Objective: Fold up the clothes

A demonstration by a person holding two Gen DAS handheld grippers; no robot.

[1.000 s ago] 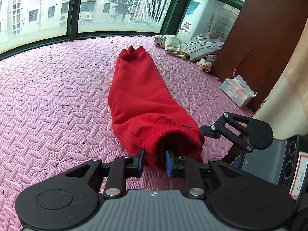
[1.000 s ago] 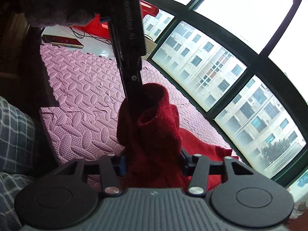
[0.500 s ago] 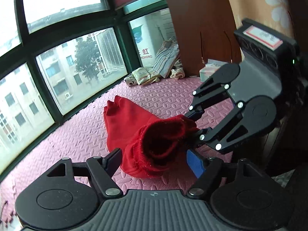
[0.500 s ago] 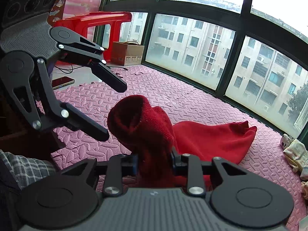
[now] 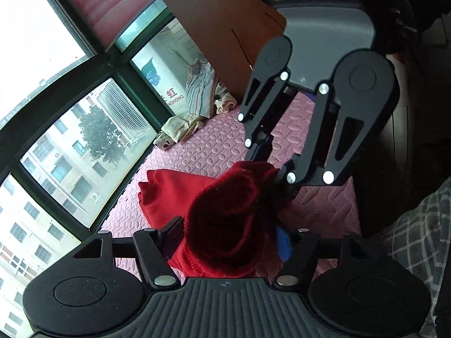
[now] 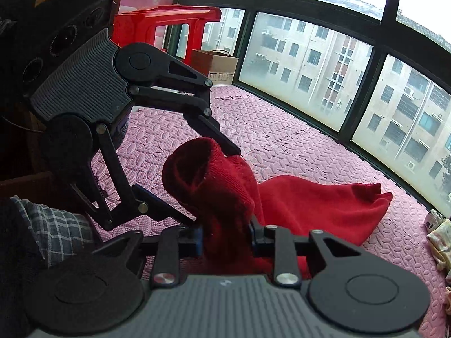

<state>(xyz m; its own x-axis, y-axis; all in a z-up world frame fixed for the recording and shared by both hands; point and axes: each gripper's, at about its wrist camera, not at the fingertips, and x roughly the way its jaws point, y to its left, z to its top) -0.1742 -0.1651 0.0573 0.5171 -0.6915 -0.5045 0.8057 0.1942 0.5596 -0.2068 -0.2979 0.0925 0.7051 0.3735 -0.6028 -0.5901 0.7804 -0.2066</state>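
A red knit garment lies along the pink foam mat, its ribbed hem lifted off the floor. My right gripper is shut on the fabric just below that hem; in the left wrist view the right gripper pinches it from the far side. My left gripper straddles the round, open hem. Its jaws are closing with the hem between them, and the knit still keeps its tube shape. From the right wrist the left gripper reaches in from the left around the hem.
A wooden cabinet stands by the window, with a pile of clothes at its foot. A red plastic stool and a cardboard box sit at the far corner. A person's plaid trouser leg is close on the left.
My left gripper let go of the hem, rolled over sharply and opened wide, and now sits around the raised hem, narrowing. The right gripper kept its hold and lifted the hem a little.
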